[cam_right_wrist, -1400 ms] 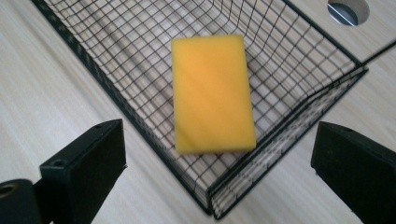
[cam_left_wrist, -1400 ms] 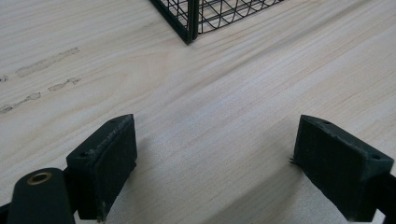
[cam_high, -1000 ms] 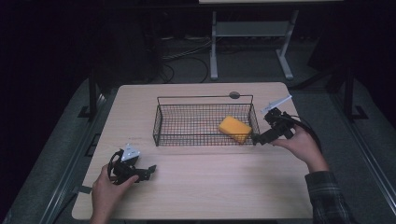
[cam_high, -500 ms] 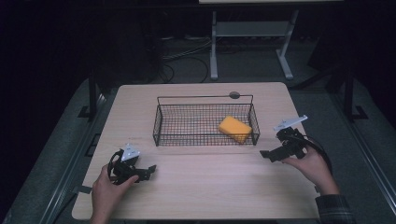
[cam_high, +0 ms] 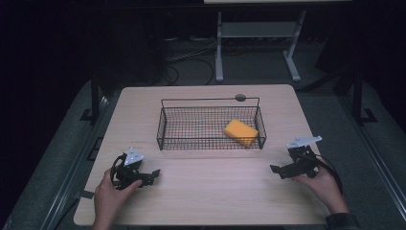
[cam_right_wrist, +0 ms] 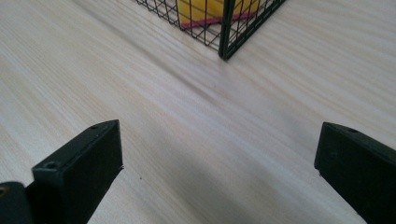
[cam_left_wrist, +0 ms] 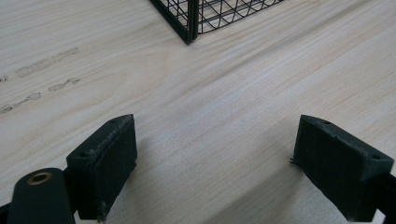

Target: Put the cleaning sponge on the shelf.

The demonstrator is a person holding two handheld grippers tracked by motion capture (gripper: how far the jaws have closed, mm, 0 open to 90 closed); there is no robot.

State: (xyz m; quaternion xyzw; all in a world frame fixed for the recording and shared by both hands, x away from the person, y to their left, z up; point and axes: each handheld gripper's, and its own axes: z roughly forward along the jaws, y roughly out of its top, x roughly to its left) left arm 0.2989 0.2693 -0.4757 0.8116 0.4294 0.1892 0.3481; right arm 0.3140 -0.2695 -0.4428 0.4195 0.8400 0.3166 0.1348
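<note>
A yellow sponge (cam_high: 241, 132) lies in the right end of a black wire basket (cam_high: 163, 129) at the table's middle. In the right gripper view the sponge (cam_right_wrist: 201, 9) shows through the basket's near corner (cam_right_wrist: 226, 32). My left gripper (cam_high: 152, 175) rests on the table at the front left, open with nothing between its jaws. My right gripper (cam_high: 276, 169) sits low over the table at the front right, also open and holding nothing, well clear of the basket. The left gripper view looks toward a basket corner (cam_left_wrist: 189, 21) across bare wood.
A small dark round disc (cam_high: 240, 97) lies on the wooden table (cam_high: 210, 191) just behind the basket. Faint smudges mark the wood (cam_left_wrist: 44, 63) near my left gripper. A white stand (cam_high: 219, 52) and cables sit on the floor beyond the table.
My right gripper has drawn back from the basket's right end toward the front right of the table, leaving the sponge in the basket. The left gripper has stayed put.
</note>
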